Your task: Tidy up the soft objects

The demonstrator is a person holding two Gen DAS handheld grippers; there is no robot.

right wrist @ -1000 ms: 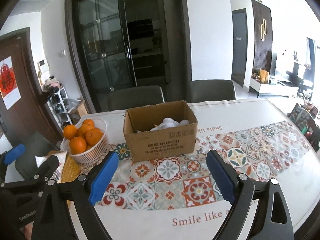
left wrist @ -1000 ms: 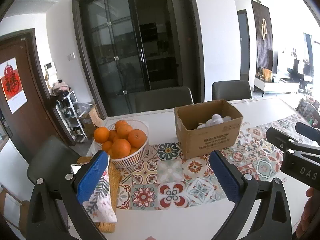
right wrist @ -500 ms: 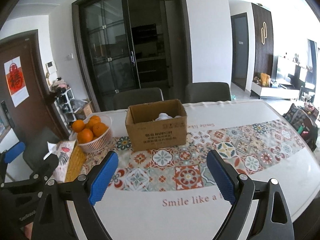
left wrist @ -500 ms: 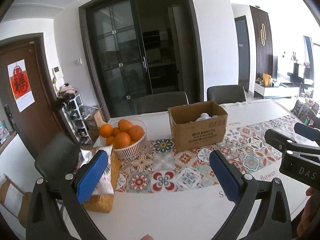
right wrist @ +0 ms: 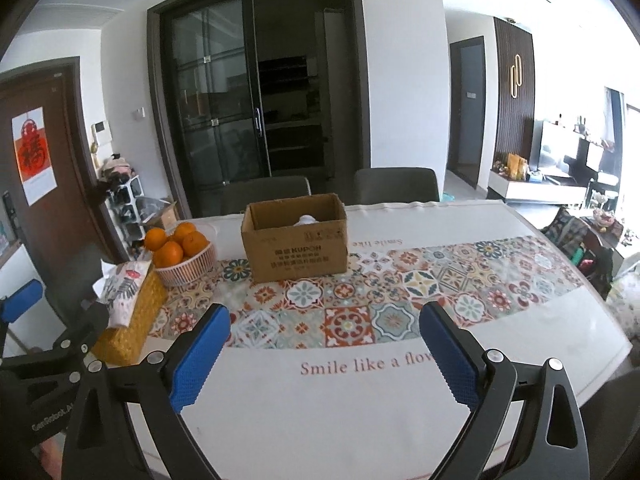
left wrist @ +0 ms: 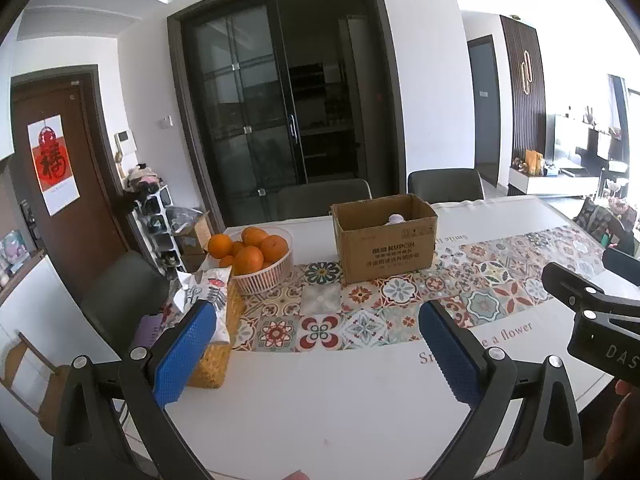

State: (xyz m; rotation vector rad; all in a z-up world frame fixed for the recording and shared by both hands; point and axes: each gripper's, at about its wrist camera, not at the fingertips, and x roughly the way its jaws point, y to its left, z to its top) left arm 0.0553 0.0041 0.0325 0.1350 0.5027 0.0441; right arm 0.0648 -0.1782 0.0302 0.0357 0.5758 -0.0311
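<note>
Soft white objects (left wrist: pixel 394 219) are sitting inside the open brown cardboard box (right wrist: pixel 295 239), only their tops peeking over the rim; can't tell how many.

Nearest: left gripper (left wrist: pixel 320 354) is hovering over the bare white front strip of the table, blue-padded jaws spread wide, nothing between them. Right gripper (right wrist: pixel 324 354) is doing the same just beside it, jaws wide apart and empty, above the printed "Smile like a flower" text (right wrist: pixel 366 366).

Both are sitting well short of the box.

Mid-table: white tablecloth with a band of colourful patterned tiles (right wrist: pixel 400 304) is running across. At the left edge, a yellow woven tissue box (right wrist: pixel 128 324) with a floral-print tissue pack (right wrist: pixel 124 290) on top is sitting near the corner.

Further back: white slotted plastic basket (left wrist: pixel 266 278) is holding a pile of oranges (left wrist: pixel 248 250), just left of the cardboard box, which is resting on the far part of the tile band.

Beyond the table: two dark grey chairs (right wrist: pixel 396 186) are standing at the far side, dark glass double doors (left wrist: pixel 280 120) behind them.
</note>
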